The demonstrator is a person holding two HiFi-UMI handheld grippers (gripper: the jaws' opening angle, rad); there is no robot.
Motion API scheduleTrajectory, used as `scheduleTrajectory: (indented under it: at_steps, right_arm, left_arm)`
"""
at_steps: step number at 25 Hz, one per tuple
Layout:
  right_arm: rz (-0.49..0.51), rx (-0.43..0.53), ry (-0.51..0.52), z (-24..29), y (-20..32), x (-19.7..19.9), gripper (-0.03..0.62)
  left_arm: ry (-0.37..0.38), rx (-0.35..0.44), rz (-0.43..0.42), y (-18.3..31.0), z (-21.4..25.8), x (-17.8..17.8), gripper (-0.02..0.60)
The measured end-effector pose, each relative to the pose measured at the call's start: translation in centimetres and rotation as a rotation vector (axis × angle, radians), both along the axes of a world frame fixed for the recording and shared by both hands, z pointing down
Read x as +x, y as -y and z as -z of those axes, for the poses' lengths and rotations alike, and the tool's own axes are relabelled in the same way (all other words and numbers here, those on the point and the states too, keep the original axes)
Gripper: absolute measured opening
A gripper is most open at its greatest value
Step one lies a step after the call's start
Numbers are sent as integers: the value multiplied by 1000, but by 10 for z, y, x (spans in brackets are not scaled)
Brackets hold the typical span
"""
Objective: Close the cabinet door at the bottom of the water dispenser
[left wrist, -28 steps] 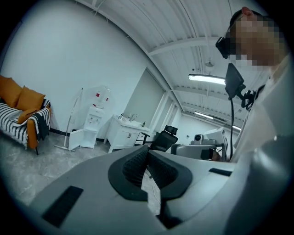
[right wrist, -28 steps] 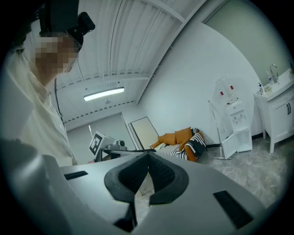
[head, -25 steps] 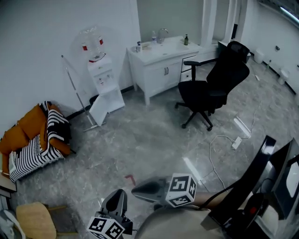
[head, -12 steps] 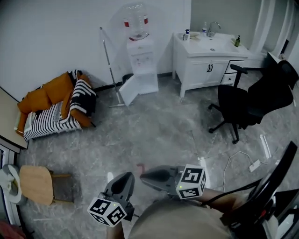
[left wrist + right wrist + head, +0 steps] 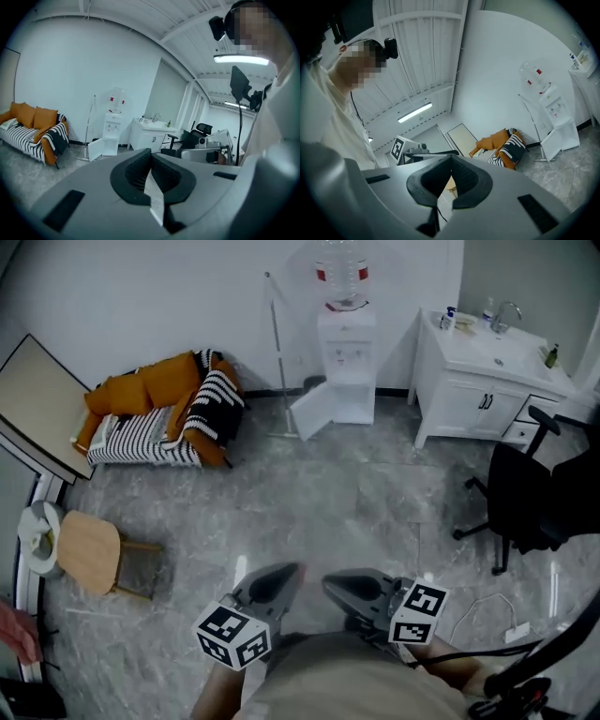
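- both tongs were pressed together with nothing between them: the left tongs [image 5: 291, 571] and the right tongs [image 5: 331, 583] sat side by side, low in front of the person in the head view. each gripper view showed the ribbed pads meeting at the tips.
- the water dispenser [image 5: 345, 360] stood against the far wall, well apart from both tongs, with open grey floor [image 5: 309, 512] between.
- its bottom cabinet door [image 5: 314, 411] hung open, swung out to the dispenser's left — so the task looked barely begun, with only the approach in hand.
- a mop [image 5: 277, 352] leaned on the wall just beside the door's outer edge. a wide sweep at the door would likely clip the handle and send it sliding down.
- pressed-together tips on a smooth white panel could skid off. a push far from the free edge would probably shift the cabinet rather than turn the door.
- too sharp a shove might rock the tall dispenser with the bottle [image 5: 339, 261] on top, or let the door bounce back open if it did not catch.
- a white cable [image 5: 483, 607] lay on the floor at the right near the office chair [image 5: 534, 502] — a drift that way could snag a foot.
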State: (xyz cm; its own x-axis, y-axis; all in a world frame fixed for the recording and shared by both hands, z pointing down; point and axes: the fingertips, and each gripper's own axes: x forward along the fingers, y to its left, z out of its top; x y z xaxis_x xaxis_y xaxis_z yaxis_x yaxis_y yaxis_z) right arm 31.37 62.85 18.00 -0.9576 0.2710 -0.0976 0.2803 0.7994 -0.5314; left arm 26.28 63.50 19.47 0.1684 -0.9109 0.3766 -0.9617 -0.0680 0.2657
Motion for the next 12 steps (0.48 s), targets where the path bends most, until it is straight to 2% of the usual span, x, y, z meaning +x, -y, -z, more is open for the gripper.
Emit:
scheduleTrajectory:
  at_steps: [7, 12]
  right_arm:
    - [-1, 2, -37, -4, 27, -35, 8]
    - [18, 76, -89, -9, 25, -89, 8]
  left_arm:
    - [-27, -21, 26, 24, -5, -43, -6]
    - [-94, 15, 25, 31, -13, -100, -6]
